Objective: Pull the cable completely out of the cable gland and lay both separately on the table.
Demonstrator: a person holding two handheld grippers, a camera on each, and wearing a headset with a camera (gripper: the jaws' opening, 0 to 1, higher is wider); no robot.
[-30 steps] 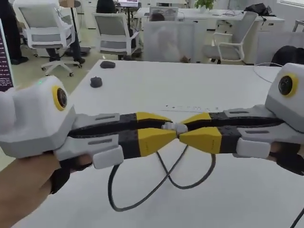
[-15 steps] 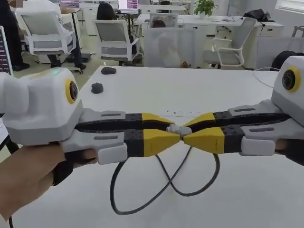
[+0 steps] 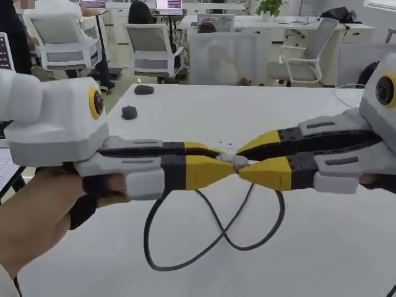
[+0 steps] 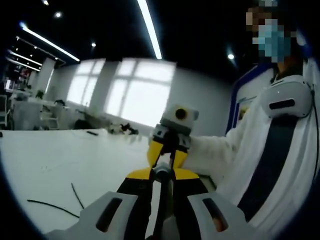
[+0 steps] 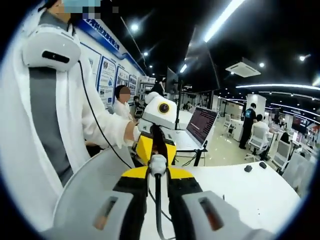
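Over the white table (image 3: 185,117), my two yellow-tipped grippers meet tip to tip. Between the tips sits the small white cable gland (image 3: 231,160). The black cable (image 3: 213,244) hangs below them in two crossing loops that rest on the table. My left gripper (image 3: 230,166) comes in from the left with its jaws close together on the cable. Coming from the right, my right gripper (image 3: 242,162) has its jaws slightly wider and is shut at the gland. In both gripper views the gland (image 4: 164,171) (image 5: 157,164) sits at the jaw tips. There the cable (image 4: 159,210) (image 5: 158,200) runs back between the jaws.
A dark mouse (image 3: 129,112) and another dark object (image 3: 143,90) lie at the table's far left. Office chairs (image 3: 151,46) stand beyond the far edge. Loose black cable pieces (image 4: 50,207) lie on the table. A laptop (image 5: 200,125) stands at one side.
The grippers stay tip to tip on the gland. The right gripper now slopes up more toward its rear, and the left hand sits a little nearer and lower.
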